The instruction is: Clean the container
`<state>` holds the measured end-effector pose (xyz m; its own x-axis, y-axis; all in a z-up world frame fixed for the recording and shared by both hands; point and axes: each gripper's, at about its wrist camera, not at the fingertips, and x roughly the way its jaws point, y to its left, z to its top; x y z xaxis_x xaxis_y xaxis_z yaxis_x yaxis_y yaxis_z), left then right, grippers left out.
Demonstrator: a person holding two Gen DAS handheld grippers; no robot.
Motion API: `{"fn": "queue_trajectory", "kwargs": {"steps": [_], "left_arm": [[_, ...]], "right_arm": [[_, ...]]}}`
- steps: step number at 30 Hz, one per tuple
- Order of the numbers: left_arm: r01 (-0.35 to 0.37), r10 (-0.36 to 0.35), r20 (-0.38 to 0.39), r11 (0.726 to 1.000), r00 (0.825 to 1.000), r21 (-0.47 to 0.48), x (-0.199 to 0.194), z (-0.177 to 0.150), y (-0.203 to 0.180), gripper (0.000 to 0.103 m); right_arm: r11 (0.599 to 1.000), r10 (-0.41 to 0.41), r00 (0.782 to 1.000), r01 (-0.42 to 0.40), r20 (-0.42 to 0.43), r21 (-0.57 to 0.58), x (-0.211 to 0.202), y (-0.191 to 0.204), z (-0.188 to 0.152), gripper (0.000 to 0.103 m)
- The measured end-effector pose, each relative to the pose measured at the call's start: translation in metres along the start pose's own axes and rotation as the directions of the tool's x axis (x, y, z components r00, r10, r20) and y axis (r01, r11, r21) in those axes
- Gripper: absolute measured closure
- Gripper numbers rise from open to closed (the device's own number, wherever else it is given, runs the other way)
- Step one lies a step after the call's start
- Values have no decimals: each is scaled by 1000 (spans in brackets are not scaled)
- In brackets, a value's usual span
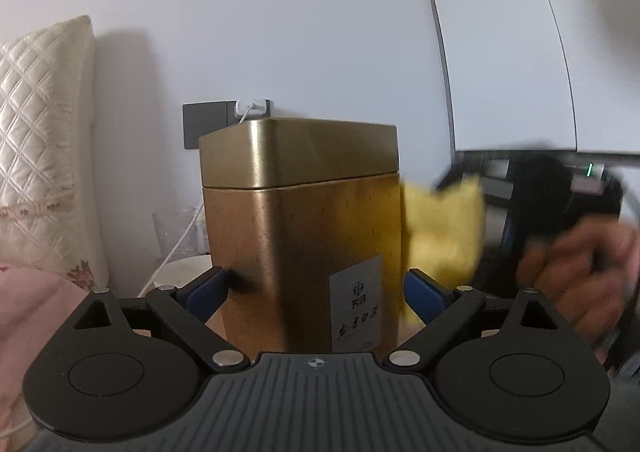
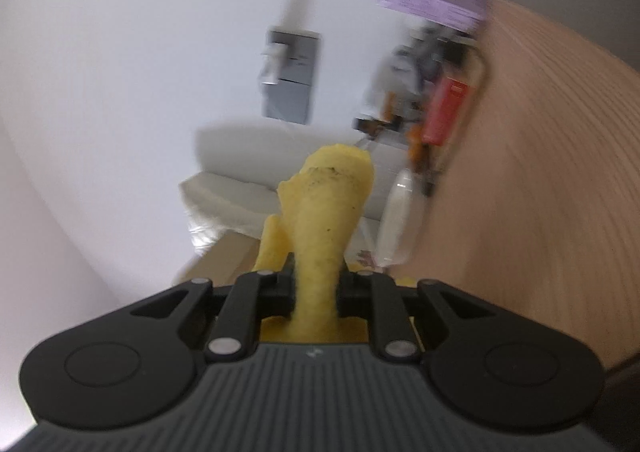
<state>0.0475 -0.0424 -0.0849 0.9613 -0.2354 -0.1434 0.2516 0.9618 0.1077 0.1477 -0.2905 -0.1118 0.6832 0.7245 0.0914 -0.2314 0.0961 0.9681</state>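
The left gripper [image 1: 316, 292] pinches the gold tin [image 1: 300, 240] upright between its blue pads, lid on, while just past its right pad the right gripper [image 2: 316, 292] squeezes a yellow cloth [image 2: 324, 220] tight beside the tin.

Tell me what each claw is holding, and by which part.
Left claw clamps the gold tin by its lower side walls. Right claw pinches the yellow cloth at its bunched lower end.
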Motion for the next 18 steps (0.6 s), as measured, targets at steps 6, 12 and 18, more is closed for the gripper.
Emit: {"fn": "queue_trajectory", "kwargs": {"steps": [6, 12, 18], "left_arm": [[-14, 15, -12, 1000, 1000, 17, 3, 3, -2, 8], [-33, 32, 7, 999, 999, 26, 0, 0, -2, 8], [-21, 21, -7, 999, 1000, 36, -5, 3, 2, 12]], "right_arm": [[998, 57, 998, -56, 23, -43, 0, 23, 3, 85], [998, -56, 998, 56, 18, -15, -6, -5, -7, 85], [995, 20, 998, -15, 52, -99, -13, 31, -10, 85]]}}
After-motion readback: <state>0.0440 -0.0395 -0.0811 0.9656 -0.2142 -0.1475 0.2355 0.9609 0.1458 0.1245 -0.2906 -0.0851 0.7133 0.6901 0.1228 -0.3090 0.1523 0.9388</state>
